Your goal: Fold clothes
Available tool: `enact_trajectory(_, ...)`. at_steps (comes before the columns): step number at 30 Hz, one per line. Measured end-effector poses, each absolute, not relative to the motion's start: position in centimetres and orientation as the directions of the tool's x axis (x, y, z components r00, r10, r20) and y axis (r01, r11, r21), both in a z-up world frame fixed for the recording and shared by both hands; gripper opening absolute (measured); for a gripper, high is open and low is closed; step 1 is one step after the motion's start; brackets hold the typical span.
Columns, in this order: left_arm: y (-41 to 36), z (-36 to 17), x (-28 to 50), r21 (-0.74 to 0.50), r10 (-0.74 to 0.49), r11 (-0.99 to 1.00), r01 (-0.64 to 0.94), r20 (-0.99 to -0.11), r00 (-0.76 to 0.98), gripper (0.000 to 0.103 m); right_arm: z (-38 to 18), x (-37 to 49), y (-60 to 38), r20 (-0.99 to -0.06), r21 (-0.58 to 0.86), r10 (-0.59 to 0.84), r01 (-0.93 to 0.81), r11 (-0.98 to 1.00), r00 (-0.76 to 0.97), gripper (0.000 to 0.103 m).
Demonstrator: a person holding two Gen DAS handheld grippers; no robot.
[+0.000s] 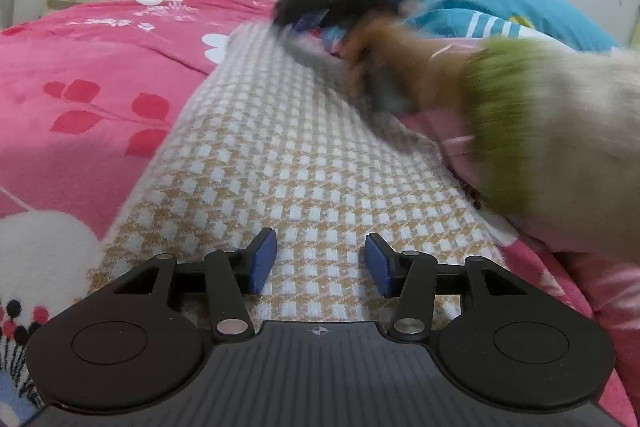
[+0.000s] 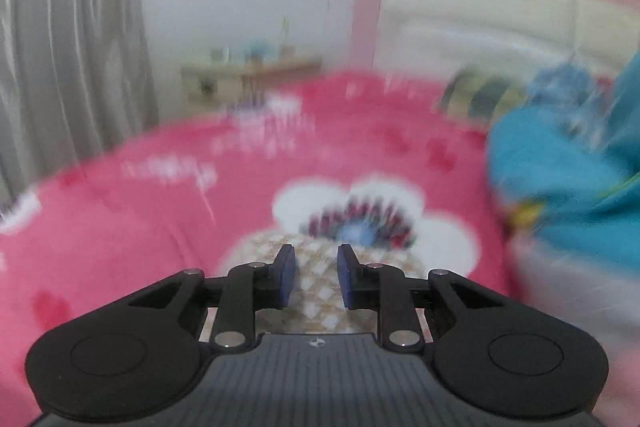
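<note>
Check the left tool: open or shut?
Open. In the left wrist view the left tool shows a clear gap between its blue pads, with only the checked beige garment visible between them; nothing gripped.

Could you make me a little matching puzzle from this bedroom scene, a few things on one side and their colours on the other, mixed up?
Things:
1. blanket
2. checked garment
3. pads on the left tongs
4. bundle of cloth by the headboard

Colours:
A. dark blue
B. turquoise
C. pink with white flowers
D. tan and white

Pairs: 1-C, 2-D, 3-A, 4-B. The checked garment lies spread on the blanket, and both pairs of tongs, left and right, stand open above it, holding nothing.
</note>
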State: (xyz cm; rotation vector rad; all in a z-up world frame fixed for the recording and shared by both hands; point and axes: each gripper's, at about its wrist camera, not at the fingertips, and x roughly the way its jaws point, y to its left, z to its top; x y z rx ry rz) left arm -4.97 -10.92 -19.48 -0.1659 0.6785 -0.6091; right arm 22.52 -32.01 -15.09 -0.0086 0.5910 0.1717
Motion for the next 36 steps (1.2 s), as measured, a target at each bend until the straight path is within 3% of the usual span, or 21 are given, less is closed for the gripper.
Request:
enact_trajectory(4,-11.0,-19.4,-5.0,-0.331,-0.575,0.817,0.473,-0.54,0.615,0.049,-15.1,24.3,-32.6,-0.571,0.104,0.149,-0.109,0.989,0.808,0.024)
enact_trajectory(9,-11.0,-19.3,-4.9,-0.332,-0.574,0.817,0.472,-0.543,0.613,0.05,-10.9,21.4,-30.2,-0.5,0.074,0.27,-0.27,0.96,0.823,0.025)
enact_trajectory(12,-10.9,-19.3,-5.0,-0.334,-0.576,0.816,0.472,-0.539,0.614,0.05,-14.5,22.7,-27.1,-0.603,-0.07,0.247,-0.358,0.931,0.759,0.023)
enact_trajectory(15,-10.8,-19.3,-5.0,-0.344,-0.578,0.815,0.467,-0.536,0.615,0.05,-17.2,24.5,-26.9,-0.589,-0.053,0.249,-0.344,0.937,0.769,0.027)
enact_trajectory(18,-10.7,-19.3,-5.1,-0.346,-0.58,0.814,0.467,-0.536,0.614,0.05,-15.8,25.3,-26.7,-0.62,-0.067,0.231,-0.344,0.936,0.75,0.027)
enact_trajectory(21,-10.7,-19.2,-5.0,-0.349,-0.582,0.813,0.467,-0.539,0.61,0.05,-12.9,24.7,-28.5,-0.616,-0.015,0.224,-0.295,0.955,0.756,0.027)
enact_trajectory(31,-10.4,-19.3,-4.7,-0.366,-0.593,0.805,0.467,-0.529,0.607,0.05,-15.7,23.5,-35.4,-0.696,0.162,0.17,-0.077,0.984,0.698,0.028)
enact_trajectory(33,-10.2,-19.4,-4.7,-0.378,-0.602,0.798,0.469,-0.523,0.604,0.05,-14.5,23.2,-36.3,-0.697,0.231,0.18,-0.02,0.973,0.694,0.028)
enact_trajectory(36,-9.9,-19.4,-4.5,-0.399,-0.614,0.789,0.467,-0.52,0.594,0.05,-10.4,20.6,-37.7,-0.702,0.212,0.161,-0.012,0.977,0.694,0.029)
